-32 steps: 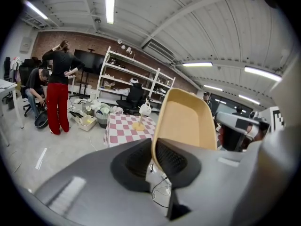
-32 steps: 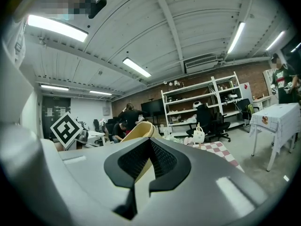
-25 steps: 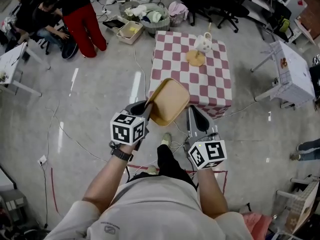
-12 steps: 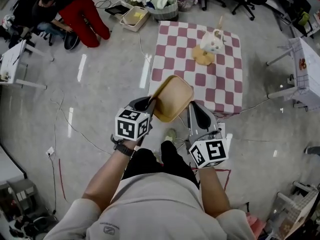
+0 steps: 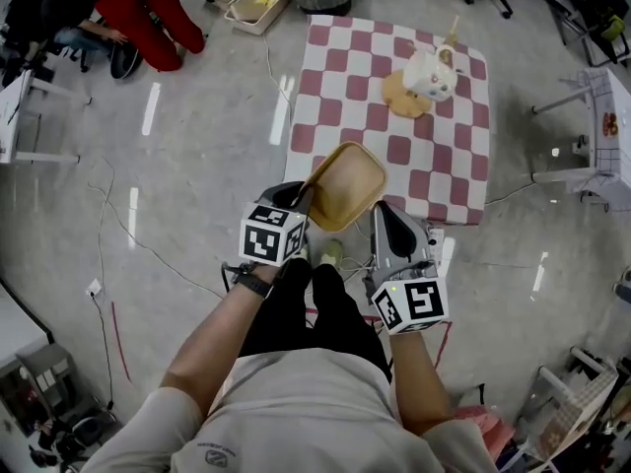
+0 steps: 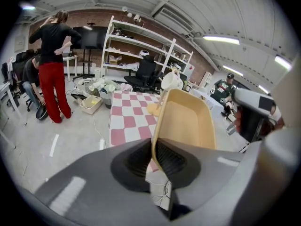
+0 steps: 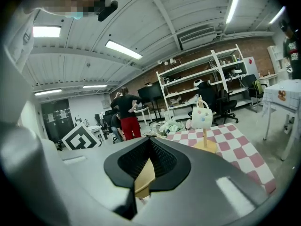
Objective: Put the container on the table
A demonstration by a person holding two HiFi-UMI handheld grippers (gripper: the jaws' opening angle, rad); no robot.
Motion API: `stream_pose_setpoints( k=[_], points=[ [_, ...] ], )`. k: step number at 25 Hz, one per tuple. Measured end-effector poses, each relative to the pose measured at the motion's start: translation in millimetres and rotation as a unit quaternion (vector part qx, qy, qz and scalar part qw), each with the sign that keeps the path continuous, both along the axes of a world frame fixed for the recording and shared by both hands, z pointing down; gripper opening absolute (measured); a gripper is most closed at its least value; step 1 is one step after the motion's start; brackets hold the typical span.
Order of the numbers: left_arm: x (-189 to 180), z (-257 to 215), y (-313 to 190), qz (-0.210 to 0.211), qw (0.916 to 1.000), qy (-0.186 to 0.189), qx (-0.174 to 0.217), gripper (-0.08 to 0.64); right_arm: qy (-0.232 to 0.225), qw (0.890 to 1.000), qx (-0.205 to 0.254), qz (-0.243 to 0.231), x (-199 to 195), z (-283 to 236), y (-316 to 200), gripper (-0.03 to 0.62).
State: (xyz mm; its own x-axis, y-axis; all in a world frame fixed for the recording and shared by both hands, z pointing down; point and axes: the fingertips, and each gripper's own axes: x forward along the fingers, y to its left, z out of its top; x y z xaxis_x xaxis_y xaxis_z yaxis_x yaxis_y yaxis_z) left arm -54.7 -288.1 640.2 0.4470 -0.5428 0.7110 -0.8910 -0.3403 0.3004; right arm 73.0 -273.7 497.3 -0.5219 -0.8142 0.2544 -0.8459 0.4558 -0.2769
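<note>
A tan, shallow plastic container [image 5: 347, 185] hangs tilted in the air, just short of the near edge of the table with a red-and-white checked cloth [image 5: 347, 85]. My left gripper [image 5: 304, 198] is shut on its left rim. In the left gripper view that rim [image 6: 155, 140] is pinched between the dark pads, and the container's hollow [image 6: 186, 121] faces right. My right gripper [image 5: 383, 217] hangs just right of the container without holding it. Its jaws [image 7: 149, 142] are shut, and a sliver of the container [image 7: 143, 179] shows behind them.
A white spotted mug hangs on a wooden stand [image 5: 431, 72] at the table's far right. Cables [image 5: 148, 254] trail over the grey floor to the left. A person in red trousers [image 5: 148, 13] stands at the far left, by bins [image 5: 258, 3]. A white side table [image 5: 606, 116] is at the right.
The person has walked toward the checked table with the container held in the left gripper. The table now lies much closer to the container's front edge. Both grips are unchanged.
</note>
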Motion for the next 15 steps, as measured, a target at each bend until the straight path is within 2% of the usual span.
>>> stream_pose_setpoints(
  k=[9, 15],
  points=[
    [-1, 68, -32, 0.016, 0.9994, -0.003, -0.030, 0.032, 0.006, 0.998, -0.028, 0.049, -2, 68, -28, 0.009],
    [-1, 107, -52, 0.030, 0.9986, -0.006, -0.043, 0.032, 0.005, 0.997, -0.036, 0.062, -9, 98, -41, 0.009]
  ],
)
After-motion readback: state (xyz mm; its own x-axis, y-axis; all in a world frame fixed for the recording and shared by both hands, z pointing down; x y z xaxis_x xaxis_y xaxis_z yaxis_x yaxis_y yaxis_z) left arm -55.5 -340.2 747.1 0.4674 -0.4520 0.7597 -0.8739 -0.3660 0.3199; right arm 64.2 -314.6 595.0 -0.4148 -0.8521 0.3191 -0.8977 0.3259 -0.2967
